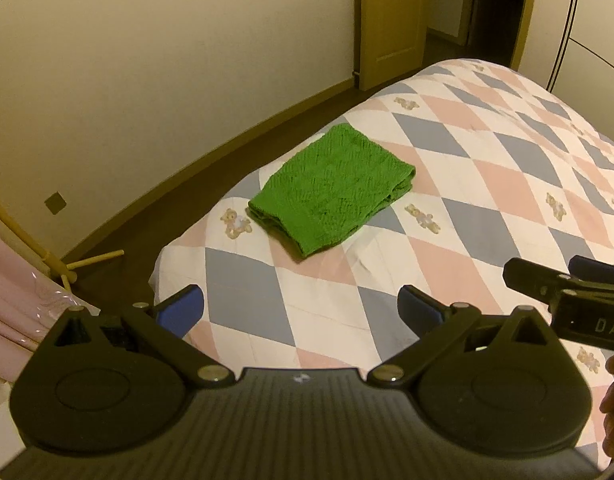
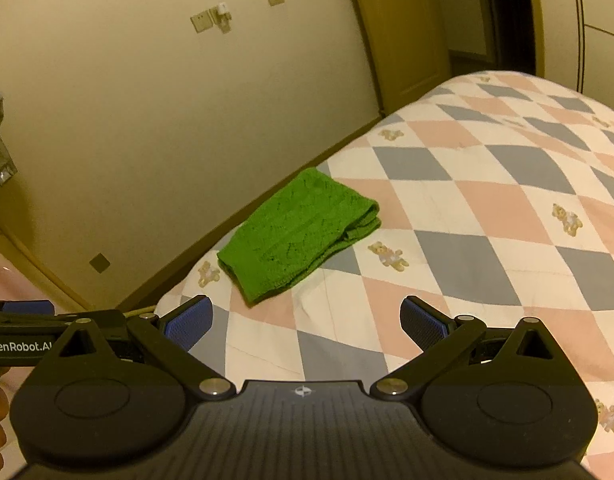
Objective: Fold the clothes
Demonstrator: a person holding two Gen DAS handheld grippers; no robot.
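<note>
A green knitted garment [image 1: 331, 190] lies folded into a neat rectangle near the left edge of the bed [image 1: 487, 208]. The right wrist view shows the same green garment [image 2: 301, 234] on the checked quilt [image 2: 487, 216]. My left gripper [image 1: 301, 306] hovers open above the quilt, short of the garment, with nothing between its blue pads. My right gripper [image 2: 307, 320] is also open and empty, held back from the garment. The right gripper [image 1: 567, 284] shows at the right edge of the left wrist view, and the left gripper [image 2: 23, 320] at the left edge of the right wrist view.
The quilt has pink, blue and white diamonds with small bears. A dark floor strip [image 1: 179, 196] runs between the bed and a cream wall [image 1: 167, 60]. A wooden door [image 1: 391, 16] stands open at the back. Pink fabric [image 1: 15, 304] and wooden sticks lie at the left.
</note>
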